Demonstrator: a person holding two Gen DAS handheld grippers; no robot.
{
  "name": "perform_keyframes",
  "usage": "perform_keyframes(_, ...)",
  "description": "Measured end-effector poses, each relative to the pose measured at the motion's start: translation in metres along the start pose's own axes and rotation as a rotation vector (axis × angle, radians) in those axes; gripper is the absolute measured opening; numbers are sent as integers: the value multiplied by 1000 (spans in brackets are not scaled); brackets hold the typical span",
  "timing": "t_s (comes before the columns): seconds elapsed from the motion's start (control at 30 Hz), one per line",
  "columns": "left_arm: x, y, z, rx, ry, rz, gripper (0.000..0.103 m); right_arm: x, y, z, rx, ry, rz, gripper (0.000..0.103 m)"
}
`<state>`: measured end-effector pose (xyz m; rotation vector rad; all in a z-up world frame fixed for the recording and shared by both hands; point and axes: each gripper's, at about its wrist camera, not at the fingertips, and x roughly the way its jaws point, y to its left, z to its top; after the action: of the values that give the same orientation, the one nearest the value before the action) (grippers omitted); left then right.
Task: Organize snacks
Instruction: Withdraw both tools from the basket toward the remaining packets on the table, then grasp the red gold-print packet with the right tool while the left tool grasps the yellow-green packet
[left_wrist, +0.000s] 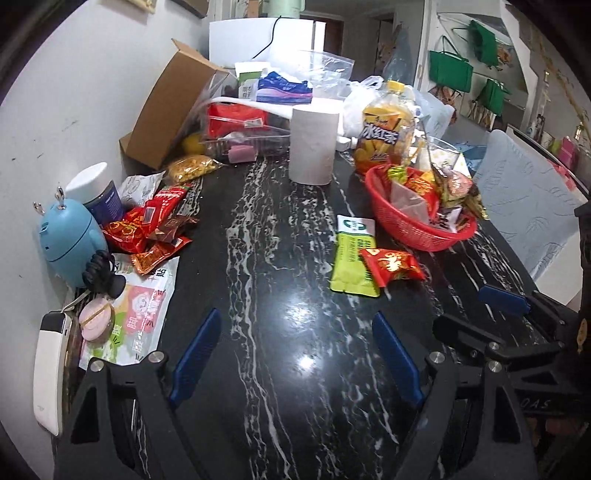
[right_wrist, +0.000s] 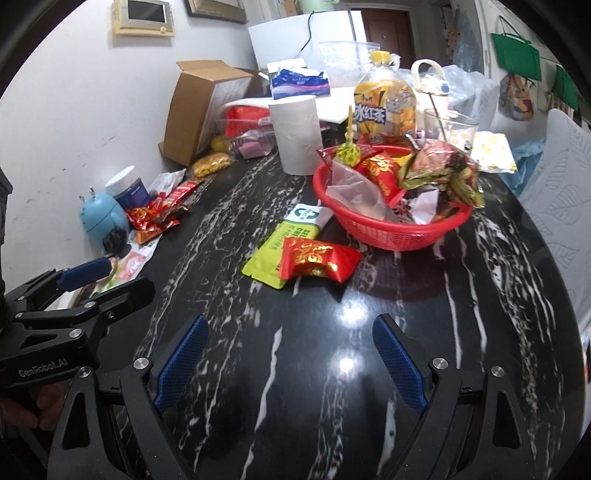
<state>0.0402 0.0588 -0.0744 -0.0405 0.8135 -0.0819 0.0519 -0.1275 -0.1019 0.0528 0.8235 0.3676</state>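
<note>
Red snack packet (right_wrist: 318, 259) overlapping green sachet (right_wrist: 275, 254)

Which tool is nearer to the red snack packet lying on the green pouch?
Right. The right tool is open with the red snack packet just ahead of it, slightly to its right. The left tool is open further to the left, the packet up and right of it.

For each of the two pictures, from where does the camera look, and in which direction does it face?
Left wrist view: sits behind the left tongs, looks down along the black marble table toward the red basket; its open blue fingers show, with the right tongs at right.
Right wrist view: sits behind the right tongs, closer to the red basket; the left tongs show at left.
Shared: basket, green packet, red snack, paper roll.
</note>
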Motion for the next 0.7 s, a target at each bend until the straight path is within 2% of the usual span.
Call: perform_keyframes(0.7,65,25,21,-59,64,27,84,87,-20,45,-3,83,-28,91)
